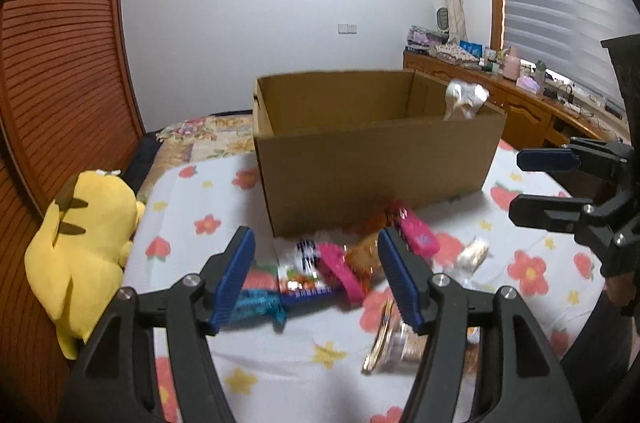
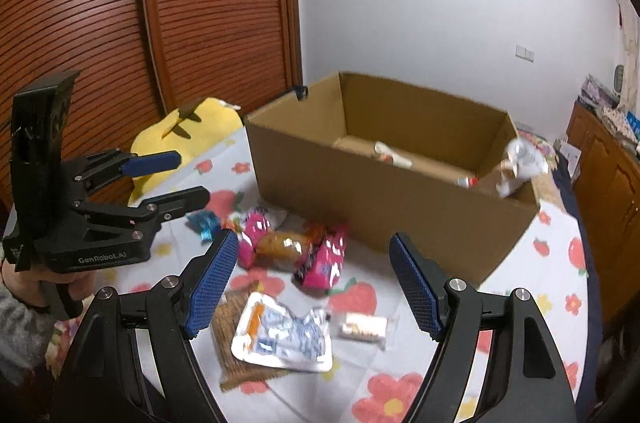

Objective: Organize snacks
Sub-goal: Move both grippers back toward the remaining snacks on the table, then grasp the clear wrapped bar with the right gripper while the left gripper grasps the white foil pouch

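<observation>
An open cardboard box point(image 1: 372, 179) point(image 2: 384, 207) stands on a flowered sheet. A white snack packet point(image 1: 464, 99) point(image 2: 520, 163) is blurred in the air at the box's right end; other packets point(image 2: 394, 153) lie inside. Loose snacks lie in front of the box: pink packets point(image 2: 326, 259) point(image 1: 416, 235), an orange-wrapped bun point(image 2: 284, 247), a white-blue pouch point(image 2: 286, 337), a small clear packet point(image 2: 364, 327). My left gripper point(image 1: 316, 279) is open above the snack pile. My right gripper point(image 2: 312, 287) is open and empty over the pouch.
A yellow plush toy point(image 1: 84, 247) point(image 2: 188, 131) lies left of the box. A slatted wooden wardrobe point(image 2: 120, 23) stands on the left. A wooden sideboard point(image 1: 520, 103) with clutter runs under the window at the right.
</observation>
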### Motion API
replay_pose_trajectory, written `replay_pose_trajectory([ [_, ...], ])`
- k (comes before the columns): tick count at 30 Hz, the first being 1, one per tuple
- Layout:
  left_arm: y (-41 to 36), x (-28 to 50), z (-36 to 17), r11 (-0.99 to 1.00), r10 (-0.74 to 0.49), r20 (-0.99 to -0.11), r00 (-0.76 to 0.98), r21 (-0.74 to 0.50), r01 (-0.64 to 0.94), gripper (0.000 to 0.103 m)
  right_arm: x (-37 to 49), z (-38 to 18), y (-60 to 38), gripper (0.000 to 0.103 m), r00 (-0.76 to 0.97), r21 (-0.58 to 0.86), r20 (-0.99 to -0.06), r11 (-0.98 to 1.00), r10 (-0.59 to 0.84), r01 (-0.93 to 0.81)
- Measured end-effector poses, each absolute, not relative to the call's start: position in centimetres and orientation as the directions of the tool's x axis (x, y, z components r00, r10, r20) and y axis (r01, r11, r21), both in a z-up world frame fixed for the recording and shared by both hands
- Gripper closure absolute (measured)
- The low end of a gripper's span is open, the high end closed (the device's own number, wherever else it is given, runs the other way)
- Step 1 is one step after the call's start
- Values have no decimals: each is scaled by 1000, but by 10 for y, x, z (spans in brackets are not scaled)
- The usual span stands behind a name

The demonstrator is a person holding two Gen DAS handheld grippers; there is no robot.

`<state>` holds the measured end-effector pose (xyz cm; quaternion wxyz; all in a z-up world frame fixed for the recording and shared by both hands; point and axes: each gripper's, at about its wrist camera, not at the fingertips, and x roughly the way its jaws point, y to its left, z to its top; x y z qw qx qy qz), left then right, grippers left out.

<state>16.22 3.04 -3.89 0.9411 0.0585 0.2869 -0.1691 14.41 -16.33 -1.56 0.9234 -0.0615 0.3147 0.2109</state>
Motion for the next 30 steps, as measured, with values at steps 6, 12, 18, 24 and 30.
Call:
replay_pose_trajectory([
  [6,28,157,-67,937,-282,-595,752,-2,350,39,143,-49,-173,23,660,50,-672,910,335,-411],
  [12,33,152,-83,941,-288,-615,734,-40,336,39,146,-79,-167,23,592,111,-719,901,365,-419],
  [18,35,150,-90,943,-290,-624,726,-55,329,39,148,-93,-160,23,559,140,-737,896,379,-422],
  [24,34,149,-93,940,-299,-623,723,-62,336,39,151,-94,-175,23,551,176,-741,903,384,-391],
  [30,33,148,-92,940,-303,-621,723,-69,335,39,161,-108,-189,23,511,245,-762,908,397,-341],
])
